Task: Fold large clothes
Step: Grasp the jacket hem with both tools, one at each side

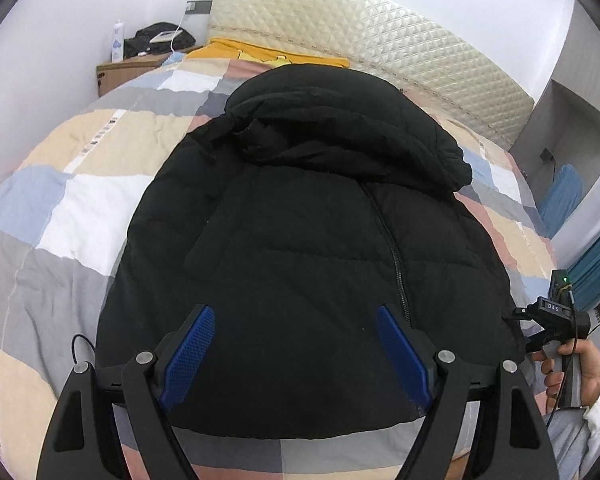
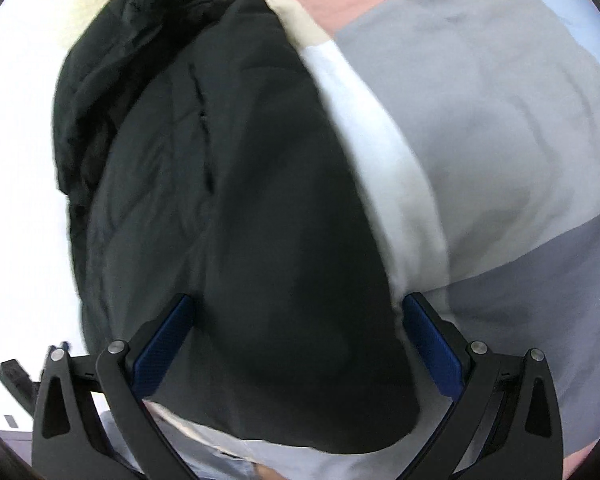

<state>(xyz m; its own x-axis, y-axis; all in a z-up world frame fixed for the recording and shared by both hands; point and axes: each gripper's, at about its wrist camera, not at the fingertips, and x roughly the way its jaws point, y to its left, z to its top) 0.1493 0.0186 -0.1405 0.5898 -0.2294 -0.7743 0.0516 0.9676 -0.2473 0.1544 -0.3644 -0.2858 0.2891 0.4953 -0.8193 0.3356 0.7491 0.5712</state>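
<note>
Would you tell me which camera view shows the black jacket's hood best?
The left wrist view: the hood lies sharp and whole at the far end of the black jacket, toward the headboard. The right wrist view is blurred and shows the hood only as a crumpled dark bunch at the upper left.

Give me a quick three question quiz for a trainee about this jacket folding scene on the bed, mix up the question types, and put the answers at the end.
1. True or false: the black puffer jacket lies on the patchwork bedspread with its hood toward the headboard.
2. Multiple choice: how does the left gripper stand? A) open, above the jacket's hem; B) shut on a sleeve; C) shut on the hood.
3. Fill in: beyond the hood, by the headboard, lies a garment coloured ____.

Key
1. True.
2. A. The right gripper stands open too, over the jacket's edge.
3. Yellow.
</note>
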